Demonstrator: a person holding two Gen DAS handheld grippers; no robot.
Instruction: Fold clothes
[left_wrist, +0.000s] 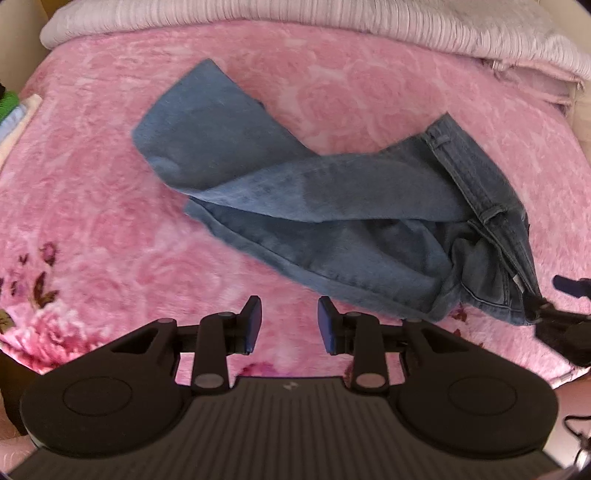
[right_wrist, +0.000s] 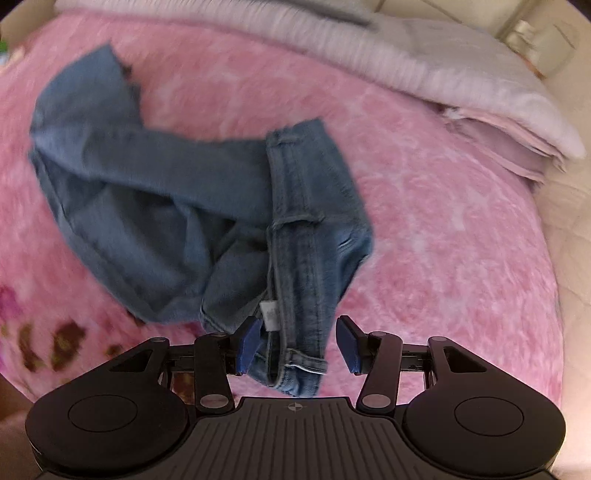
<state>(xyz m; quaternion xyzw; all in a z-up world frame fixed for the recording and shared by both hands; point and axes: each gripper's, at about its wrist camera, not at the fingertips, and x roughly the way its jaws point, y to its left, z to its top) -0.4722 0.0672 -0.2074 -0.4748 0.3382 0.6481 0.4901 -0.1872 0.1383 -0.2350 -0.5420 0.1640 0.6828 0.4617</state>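
Jeans (left_wrist: 332, 206) lie crumpled on the pink bed (left_wrist: 92, 221); right gripper (right_wrist: 299, 343) stands wide astride the waistband, apparently unclamped, while left gripper (left_wrist: 290, 325), half-open and empty, nears the leg.

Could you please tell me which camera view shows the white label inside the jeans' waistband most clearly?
The right wrist view: the white label sits close to the lens, just inside the jeans waistband. The left wrist view shows only a pale sliver at the far right, too small to identify.
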